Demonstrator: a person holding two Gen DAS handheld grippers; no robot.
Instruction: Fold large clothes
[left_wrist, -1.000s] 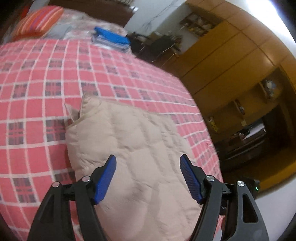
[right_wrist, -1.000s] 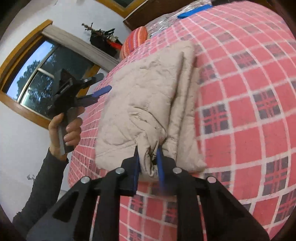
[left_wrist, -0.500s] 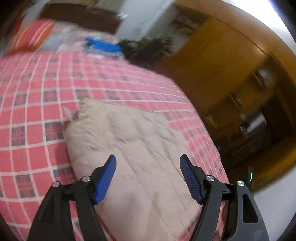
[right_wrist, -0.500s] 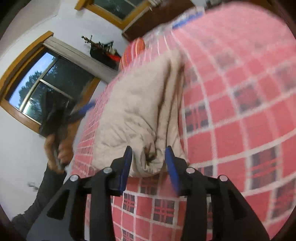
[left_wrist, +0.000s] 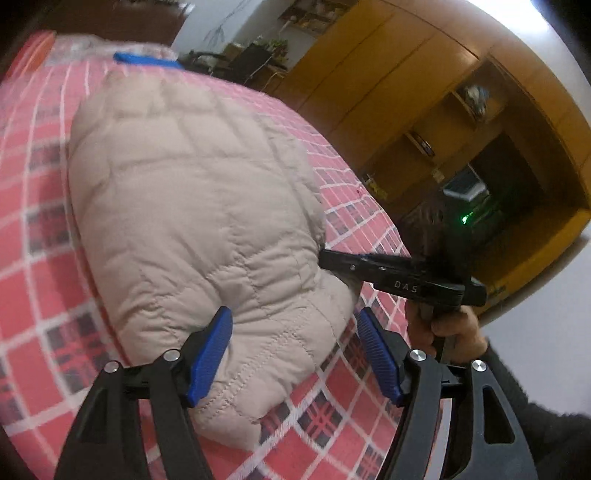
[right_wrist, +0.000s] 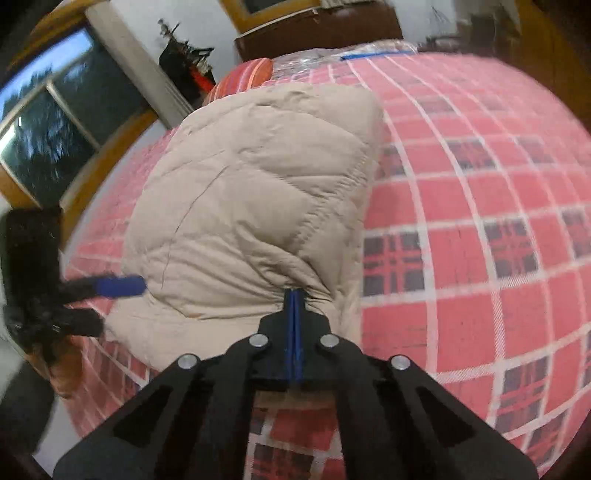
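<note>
free: plaid bedspread (right_wrist: 480, 206) right of jacket (right_wrist: 258, 192) | blocked: pillow (right_wrist: 243, 77) behind
</note>
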